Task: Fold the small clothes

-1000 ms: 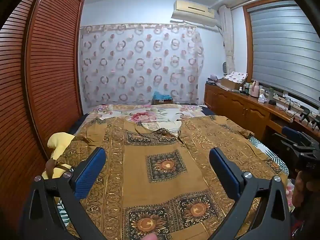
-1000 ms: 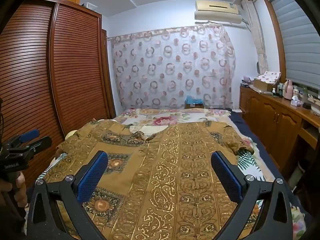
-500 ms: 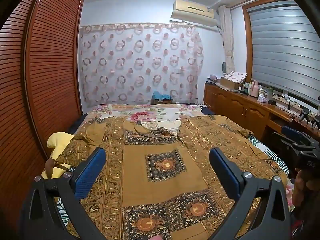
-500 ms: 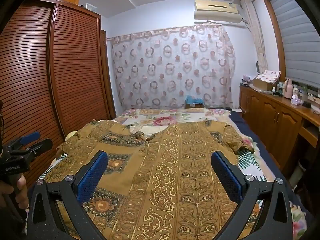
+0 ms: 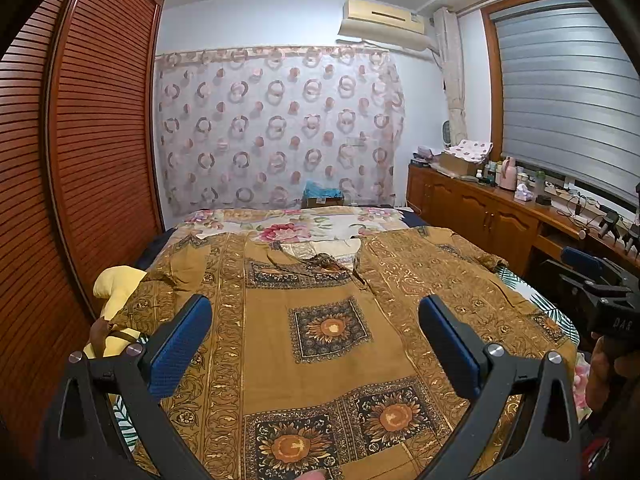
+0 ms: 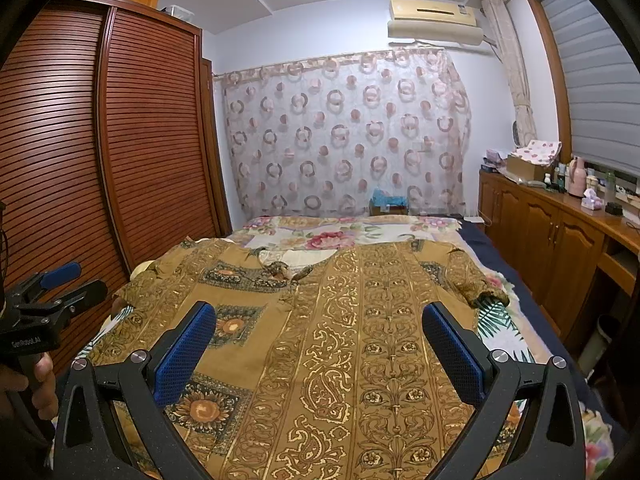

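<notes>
The brown patterned shirt [image 5: 320, 320] lies spread flat across the bed [image 6: 532, 320], collar at the far end. It looks thin, soft and floppy. Both the left tongs [image 5: 316, 344] and right tongs [image 6: 320, 348] are wide and empty. Pinch a sleeve edge or the near hem.

We see the garment [image 5: 328, 320] spread flat on the bed [image 5: 320, 224]; wardrobe [image 5: 80, 152] left, counter [image 5: 500, 216] right, curtain [image 5: 280, 128] behind.

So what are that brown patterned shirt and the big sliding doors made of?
The shirt looks like thin woven cloth, perhaps cotton, matte with glinting gold print; it lies flat with soft creases. The doors look like reddish varnished wood, slatted and slightly glossy.
</notes>
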Tool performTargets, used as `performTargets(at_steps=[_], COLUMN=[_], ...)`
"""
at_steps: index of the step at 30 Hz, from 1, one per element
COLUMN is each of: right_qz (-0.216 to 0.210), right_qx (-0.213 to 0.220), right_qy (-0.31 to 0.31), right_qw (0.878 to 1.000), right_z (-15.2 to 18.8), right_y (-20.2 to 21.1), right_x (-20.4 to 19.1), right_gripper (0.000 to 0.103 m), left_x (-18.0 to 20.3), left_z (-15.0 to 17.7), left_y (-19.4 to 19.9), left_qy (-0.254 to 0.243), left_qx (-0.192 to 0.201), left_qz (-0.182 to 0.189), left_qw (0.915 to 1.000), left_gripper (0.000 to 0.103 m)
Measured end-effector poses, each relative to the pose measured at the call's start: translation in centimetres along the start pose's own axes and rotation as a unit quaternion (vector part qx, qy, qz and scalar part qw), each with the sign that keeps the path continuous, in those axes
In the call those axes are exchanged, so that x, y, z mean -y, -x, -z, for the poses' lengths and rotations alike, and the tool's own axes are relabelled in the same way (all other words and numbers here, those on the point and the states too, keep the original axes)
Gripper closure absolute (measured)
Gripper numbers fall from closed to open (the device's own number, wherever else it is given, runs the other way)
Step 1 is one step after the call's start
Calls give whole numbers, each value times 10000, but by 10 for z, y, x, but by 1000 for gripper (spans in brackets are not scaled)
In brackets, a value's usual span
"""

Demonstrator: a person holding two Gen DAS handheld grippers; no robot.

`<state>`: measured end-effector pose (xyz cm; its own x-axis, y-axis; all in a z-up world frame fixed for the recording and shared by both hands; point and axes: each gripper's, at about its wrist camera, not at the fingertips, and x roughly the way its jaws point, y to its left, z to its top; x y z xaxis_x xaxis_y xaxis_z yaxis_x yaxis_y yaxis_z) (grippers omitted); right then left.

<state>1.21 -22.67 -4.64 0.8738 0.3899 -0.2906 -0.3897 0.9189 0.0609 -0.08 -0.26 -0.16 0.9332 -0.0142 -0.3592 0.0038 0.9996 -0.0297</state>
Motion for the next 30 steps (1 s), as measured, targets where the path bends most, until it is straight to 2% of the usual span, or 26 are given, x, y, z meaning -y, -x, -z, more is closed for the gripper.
performTargets(at_steps=[30], right_qz=[6], right_qx=[9], right_qy=[-7], right_qw=[10000], right_z=[0], right_y=[1], right_x=[-3], right_gripper=[0], left_x=[1], left_z=[-2], left_y=[1], left_qy=[-22], left_qx=[28], left_qz=[-1], left_qw=[10000], left_gripper=[0])
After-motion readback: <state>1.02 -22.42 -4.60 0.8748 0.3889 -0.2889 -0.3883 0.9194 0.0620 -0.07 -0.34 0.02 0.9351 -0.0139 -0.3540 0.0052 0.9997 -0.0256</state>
